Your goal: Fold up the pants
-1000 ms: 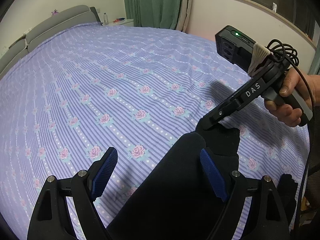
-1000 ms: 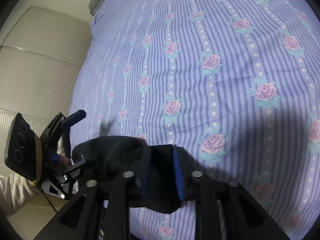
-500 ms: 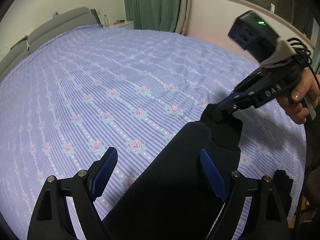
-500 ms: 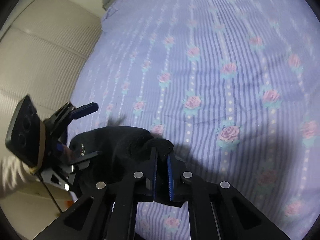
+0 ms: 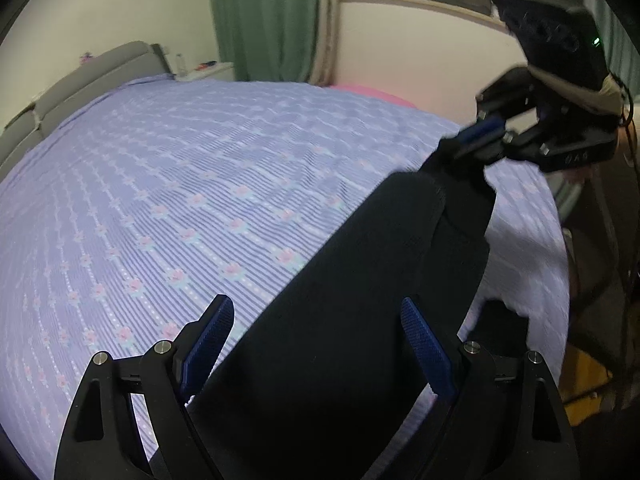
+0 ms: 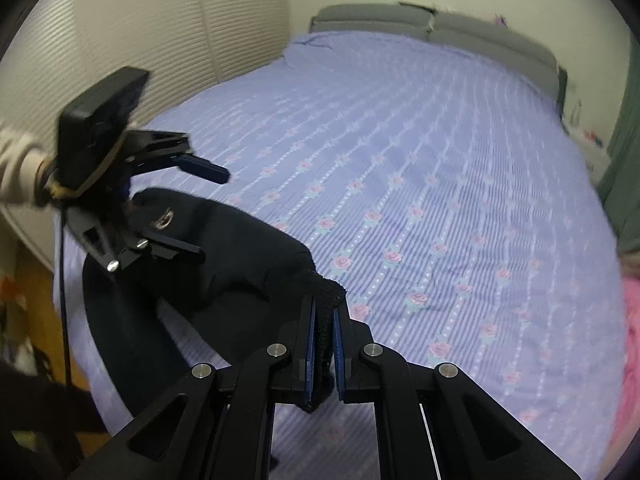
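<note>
Right, pants (image 5: 360,320) are off the bed (image 5: 200,200) at the near right corner, bunched, black, hanging between my two tools. Right gripper (image 6: 324,344) is pinched tight on a hem or waistband edge, cloth sandwiched between the blue pads (image 6: 310,344). Left gripper (image 5: 320,344) has its fingers wide; the cloth runs between them, but I see no pad pressing on it, so I don't count that as a grip.

Risks as I read them:
- Right holds only a thin edge. A fast pull could slip it out, and the whole bundle drops off the near edge to the floor.
- With one real grip, the cloth twists as it hangs. Laying it down like that gives a crooked base for the fold.
- Left fingers could snag a loose layer if I swing with the cloth draped through them.

Room: the bed is bare from here to the far headboard (image 6: 400,20) and left across its width. Right edge is close, with pink bedding (image 6: 628,340) past it; near edge is right under me. I'd work far and left.
</note>
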A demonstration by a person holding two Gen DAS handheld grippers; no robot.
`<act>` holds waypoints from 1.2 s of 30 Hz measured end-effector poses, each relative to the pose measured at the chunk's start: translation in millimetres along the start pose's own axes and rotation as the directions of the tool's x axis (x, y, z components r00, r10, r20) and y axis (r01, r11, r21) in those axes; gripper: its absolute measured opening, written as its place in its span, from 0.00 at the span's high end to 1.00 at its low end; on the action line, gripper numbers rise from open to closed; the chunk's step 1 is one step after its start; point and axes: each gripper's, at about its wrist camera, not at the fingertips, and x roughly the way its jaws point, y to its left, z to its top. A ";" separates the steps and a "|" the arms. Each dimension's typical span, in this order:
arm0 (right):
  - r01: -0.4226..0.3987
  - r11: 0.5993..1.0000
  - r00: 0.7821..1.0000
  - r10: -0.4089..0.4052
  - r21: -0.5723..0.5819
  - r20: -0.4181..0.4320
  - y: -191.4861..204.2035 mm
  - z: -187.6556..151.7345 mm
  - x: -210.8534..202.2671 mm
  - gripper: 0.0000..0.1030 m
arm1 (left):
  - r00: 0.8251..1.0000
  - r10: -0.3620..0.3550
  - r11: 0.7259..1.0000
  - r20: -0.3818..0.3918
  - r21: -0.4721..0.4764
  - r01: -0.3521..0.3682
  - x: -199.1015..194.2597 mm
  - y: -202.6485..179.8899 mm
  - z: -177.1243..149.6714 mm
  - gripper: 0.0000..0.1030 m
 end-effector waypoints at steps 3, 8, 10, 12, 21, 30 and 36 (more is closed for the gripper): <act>0.007 0.999 1.000 -0.007 -0.032 0.001 11.7 -3.5 -4.5 0.92 | 0.999 -0.054 0.998 -0.010 0.027 0.054 8.2 2.8 -6.8 0.17; 0.015 1.000 1.000 -0.015 -0.019 0.005 11.8 -2.5 6.3 0.92 | 0.992 -0.120 0.988 -0.047 0.092 0.124 25.4 19.0 -7.9 0.17; 0.017 1.000 1.000 -0.017 -0.015 0.009 13.3 0.8 9.5 0.92 | 0.986 -0.156 0.983 -0.064 0.088 0.161 31.8 29.5 -5.7 0.17; 0.022 1.000 1.000 -0.021 -0.011 0.016 13.9 1.0 10.7 0.92 | 0.976 -0.201 0.975 -0.089 0.078 0.208 38.9 40.1 -4.9 0.22; 0.083 0.996 0.997 -0.083 0.020 -0.003 23.3 7.3 20.5 0.92 | 0.949 -0.249 0.958 -0.193 0.091 0.270 60.2 51.7 -19.7 0.88; 0.221 0.968 0.975 -0.217 0.118 -0.050 29.5 -11.2 13.2 0.92 | 0.998 -0.021 0.988 -0.060 0.149 0.029 -11.8 -2.6 -20.0 0.89; 0.279 0.954 0.960 -0.276 0.107 -0.039 47.8 -40.2 -3.0 0.92 | 0.999 0.022 0.998 -0.031 0.061 -0.020 -42.7 -65.8 -41.5 0.89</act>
